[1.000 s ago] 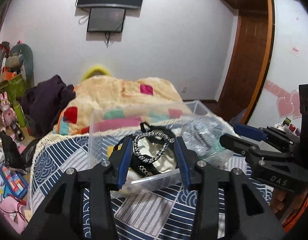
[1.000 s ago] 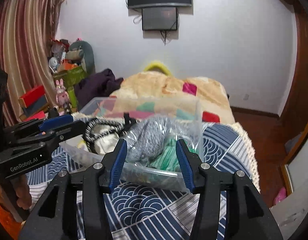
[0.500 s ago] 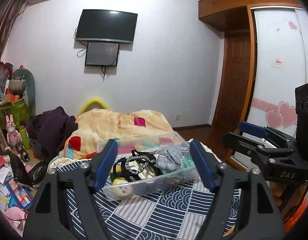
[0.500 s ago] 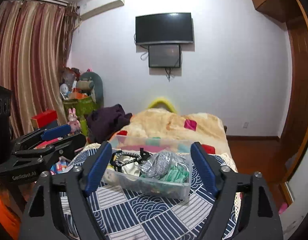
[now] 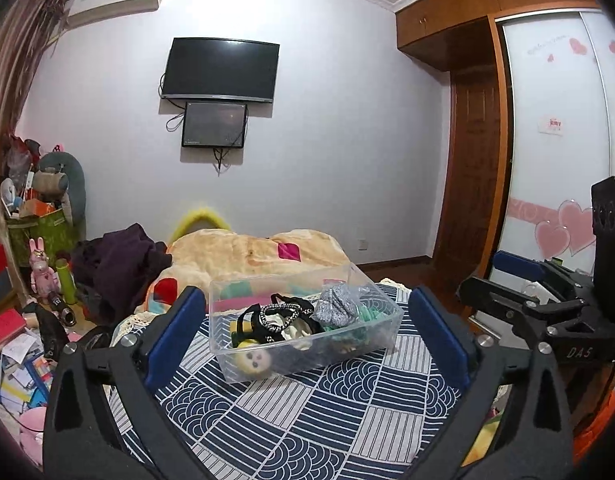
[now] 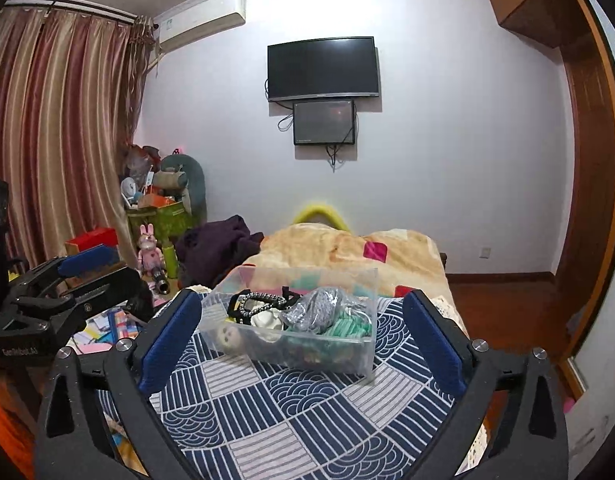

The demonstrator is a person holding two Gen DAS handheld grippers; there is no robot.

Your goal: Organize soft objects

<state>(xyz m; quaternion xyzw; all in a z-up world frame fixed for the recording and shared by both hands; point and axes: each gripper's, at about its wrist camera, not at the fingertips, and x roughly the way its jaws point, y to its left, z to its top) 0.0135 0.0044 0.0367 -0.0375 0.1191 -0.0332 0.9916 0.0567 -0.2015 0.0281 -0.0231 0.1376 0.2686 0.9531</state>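
A clear plastic bin point(image 5: 381, 342) stands on the blue patterned bedspread point(image 5: 307, 412). It holds several soft items: a grey knit bundle point(image 5: 337, 309), a black strappy piece with a studded band point(image 5: 276, 312), green fabric point(image 5: 367, 314) and a small yellow plush face point(image 5: 252, 362). The bin also shows in the right wrist view point(image 6: 365, 354). My left gripper point(image 5: 307, 334) is wide open and empty, held back from the bin. My right gripper point(image 6: 297, 332) is wide open and empty, also back from the bin.
A beige patchwork blanket point(image 5: 251, 252) and dark purple clothes point(image 5: 119, 264) lie beyond the bin. Clutter of toys, books and a green box point(image 5: 39, 228) fills the floor at left. A wooden door point(image 5: 473, 184) and wardrobe stand at right. A TV point(image 6: 322, 68) hangs on the far wall.
Both grippers have pulled back and up from the bin and opened from narrow to wide. The bin now looks smaller and farther away.
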